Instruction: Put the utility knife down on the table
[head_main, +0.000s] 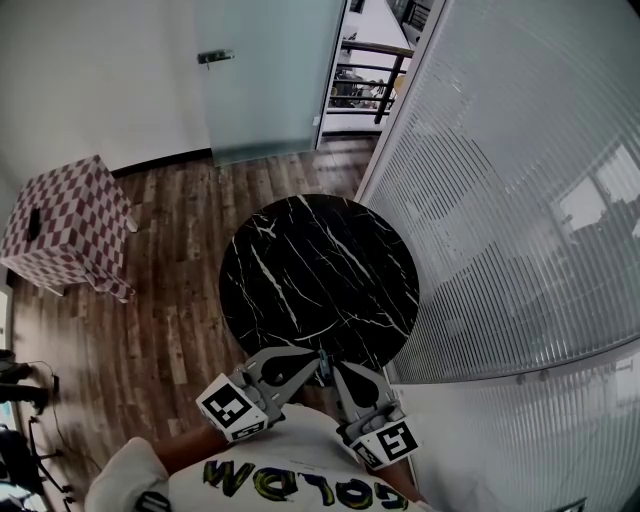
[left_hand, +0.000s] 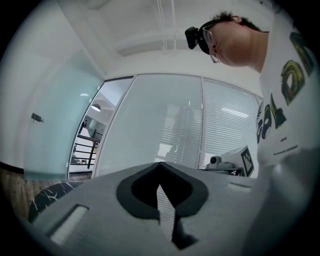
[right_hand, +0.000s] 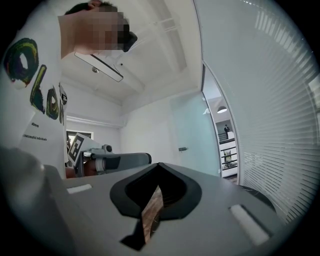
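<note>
No utility knife shows in any view. The round black marble table (head_main: 320, 270) stands bare in front of me. I hold both grippers close to my chest, over the table's near edge, with their tips almost touching each other. My left gripper (head_main: 314, 361) points right, its jaws shut with nothing between them (left_hand: 161, 166). My right gripper (head_main: 337, 373) points left, also shut and empty (right_hand: 159, 166). Each gripper view looks level across the room and shows the other gripper's marker cube.
A block covered in red-and-white checked cloth (head_main: 65, 225) stands on the wooden floor to the left. A frosted glass door (head_main: 270, 80) is at the back. A glass wall with blinds (head_main: 500, 200) runs close along the table's right side.
</note>
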